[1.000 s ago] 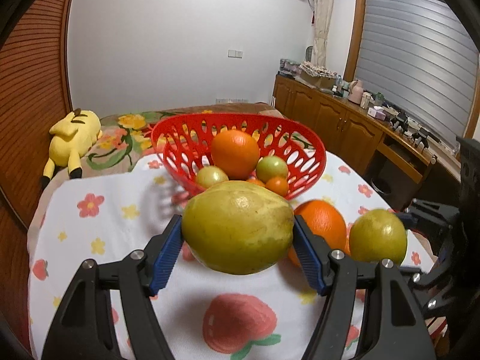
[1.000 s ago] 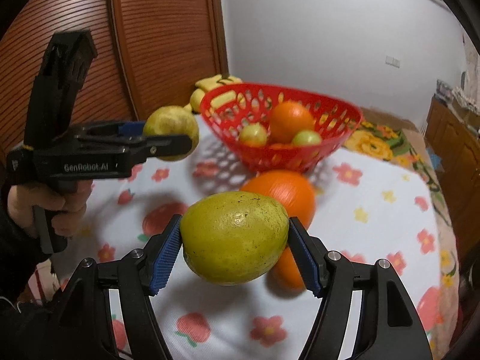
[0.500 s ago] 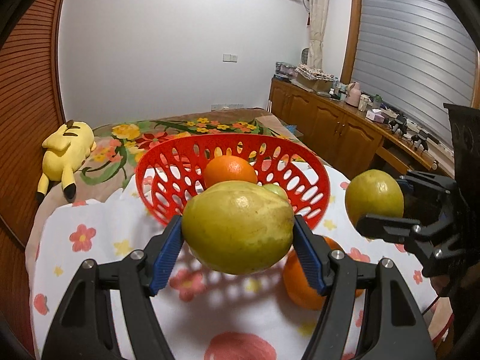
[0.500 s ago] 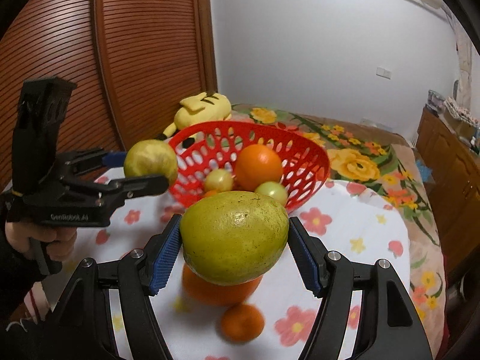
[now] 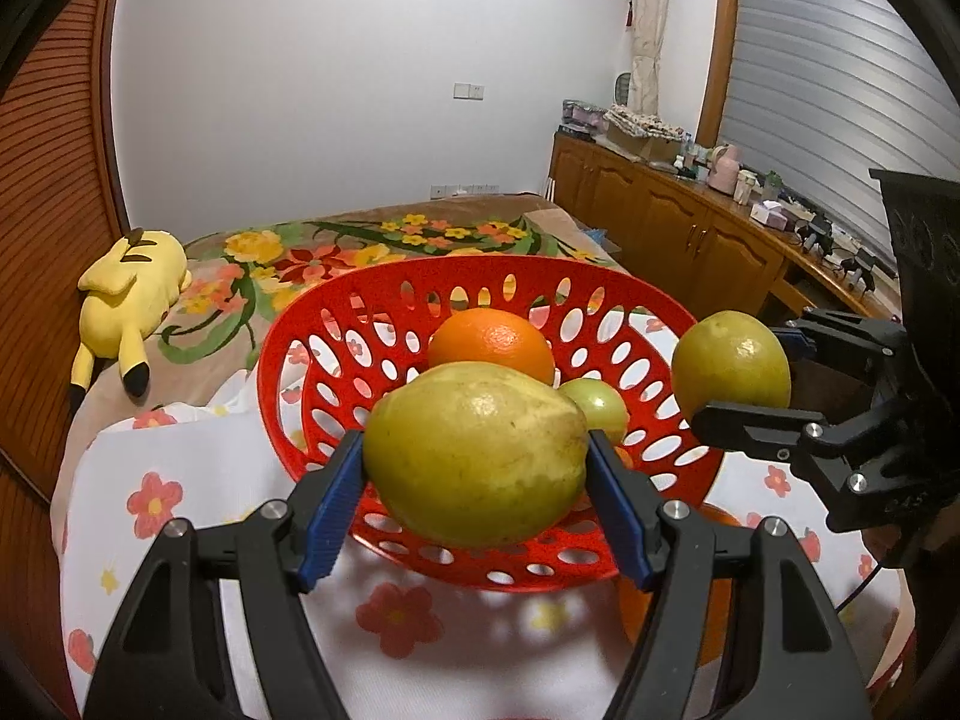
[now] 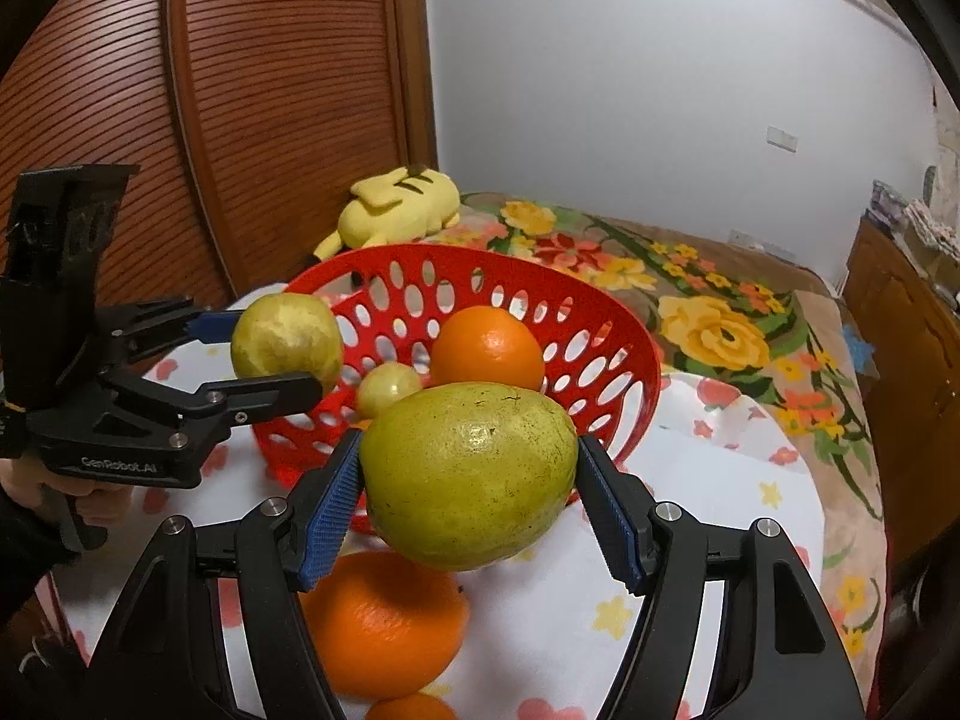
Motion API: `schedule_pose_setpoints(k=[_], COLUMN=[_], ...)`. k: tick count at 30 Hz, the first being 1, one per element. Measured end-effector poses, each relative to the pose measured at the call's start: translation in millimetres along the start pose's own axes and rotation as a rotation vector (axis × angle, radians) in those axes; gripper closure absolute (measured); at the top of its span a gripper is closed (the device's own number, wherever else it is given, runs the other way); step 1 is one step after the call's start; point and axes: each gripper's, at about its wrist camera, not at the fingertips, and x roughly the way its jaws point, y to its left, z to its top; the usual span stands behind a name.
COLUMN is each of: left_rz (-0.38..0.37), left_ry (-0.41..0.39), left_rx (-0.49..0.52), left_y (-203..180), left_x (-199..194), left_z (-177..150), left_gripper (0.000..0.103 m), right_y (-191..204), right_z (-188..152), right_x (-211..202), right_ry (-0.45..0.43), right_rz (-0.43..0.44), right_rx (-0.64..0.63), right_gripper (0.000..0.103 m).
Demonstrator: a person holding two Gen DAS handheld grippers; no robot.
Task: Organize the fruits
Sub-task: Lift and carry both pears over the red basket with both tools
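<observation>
My left gripper (image 5: 474,450) is shut on a big yellow-green fruit (image 5: 468,480), held over the near rim of the red perforated basket (image 5: 288,372). An orange (image 5: 492,342) and a small green fruit (image 5: 600,411) lie in the basket. My right gripper (image 6: 468,447) is shut on a second yellow-green fruit (image 6: 474,492), just in front of the basket's rim (image 6: 600,306). In the right wrist view the left gripper's fruit (image 6: 287,342) hangs at the basket's left edge. Below the right gripper a large orange (image 6: 384,624) and a small one (image 6: 411,708) rest on the cloth.
The basket stands on a table with a white flowered cloth (image 5: 150,480). Behind it is a bed with a floral cover (image 5: 372,240) and a yellow plush toy (image 5: 126,294). Wooden cabinets (image 5: 690,234) run along the right; a slatted wooden door (image 6: 270,90) is on the left.
Both grippers have carried their fruits forward to the basket, which now fills more of each view. The oranges on the cloth have slipped below and behind the right gripper.
</observation>
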Motion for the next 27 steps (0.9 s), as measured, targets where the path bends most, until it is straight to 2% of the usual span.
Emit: schedule_pose_setpoints(k=[16, 21, 27], left_rz=[-0.003, -0.001, 0.013], left_ry=[0.035, -0.039, -0.062], left_rx=[-0.043, -0.017, -0.008], left_y=[8, 6, 7], left_x=[15, 2, -7], left_z=[5, 15, 23], left_gripper=[0.031, 0.03, 0.03], right_y=[-6, -7, -6], right_z=[7, 4, 5], right_x=[13, 17, 16], right_ry=[-0.002, 0.006, 0.004], right_rz=[-0.004, -0.005, -0.003], right_rx=[0.004, 0.006, 0.003], right_gripper=[0.032, 0.032, 0.032])
